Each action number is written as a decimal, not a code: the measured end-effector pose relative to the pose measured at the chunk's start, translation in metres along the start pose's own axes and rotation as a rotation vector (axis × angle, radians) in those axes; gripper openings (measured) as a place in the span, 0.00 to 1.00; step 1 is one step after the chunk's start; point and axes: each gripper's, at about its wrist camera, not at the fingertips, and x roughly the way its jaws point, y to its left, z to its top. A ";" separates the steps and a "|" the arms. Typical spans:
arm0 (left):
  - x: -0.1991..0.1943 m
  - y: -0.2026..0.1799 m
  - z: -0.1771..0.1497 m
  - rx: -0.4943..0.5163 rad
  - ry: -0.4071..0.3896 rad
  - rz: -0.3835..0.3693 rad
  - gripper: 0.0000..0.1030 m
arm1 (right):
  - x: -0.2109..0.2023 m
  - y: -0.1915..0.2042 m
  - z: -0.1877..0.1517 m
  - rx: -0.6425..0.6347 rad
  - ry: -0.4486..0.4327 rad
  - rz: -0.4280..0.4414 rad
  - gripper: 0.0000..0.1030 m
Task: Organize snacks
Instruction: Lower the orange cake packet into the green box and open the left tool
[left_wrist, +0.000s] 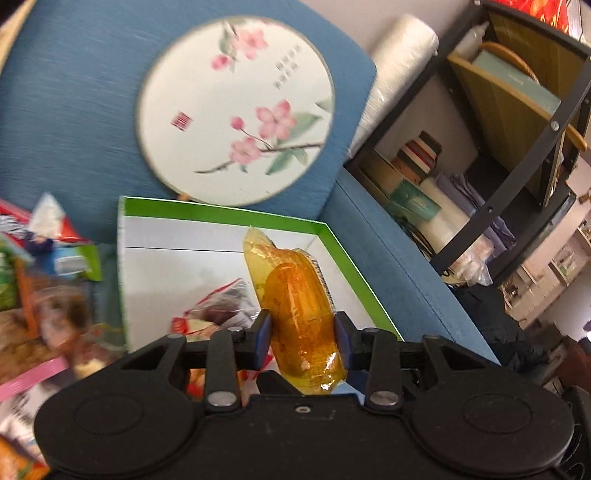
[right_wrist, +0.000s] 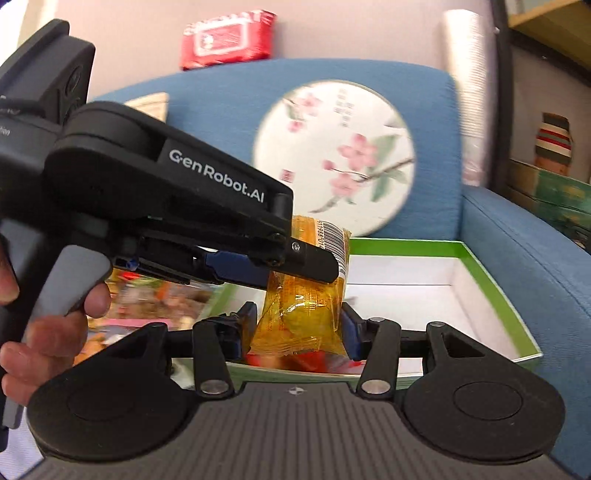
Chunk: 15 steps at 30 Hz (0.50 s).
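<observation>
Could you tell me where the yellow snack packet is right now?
The yellow snack packet is clamped in the left gripper and sits between the right gripper's pads, above the green-rimmed box on the blue sofa.

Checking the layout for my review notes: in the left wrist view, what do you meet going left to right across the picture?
Blurred pile of snack packets → red packet in the box → yellow-wrapped snack held in the left gripper → right wall of the green-rimmed box → blue sofa arm → black shelf unit.

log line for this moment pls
left gripper: shut on packet | right gripper: shut on second packet | both: over green box
</observation>
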 end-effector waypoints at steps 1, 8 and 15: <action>0.006 -0.002 0.001 0.005 0.008 -0.007 0.26 | 0.003 -0.004 0.000 -0.004 0.006 -0.014 0.78; 0.033 -0.004 0.001 0.019 0.023 0.044 0.97 | 0.029 -0.018 -0.016 -0.047 0.051 -0.129 0.90; -0.024 0.005 -0.007 0.116 -0.051 0.134 1.00 | 0.004 -0.007 -0.010 -0.091 -0.039 -0.133 1.00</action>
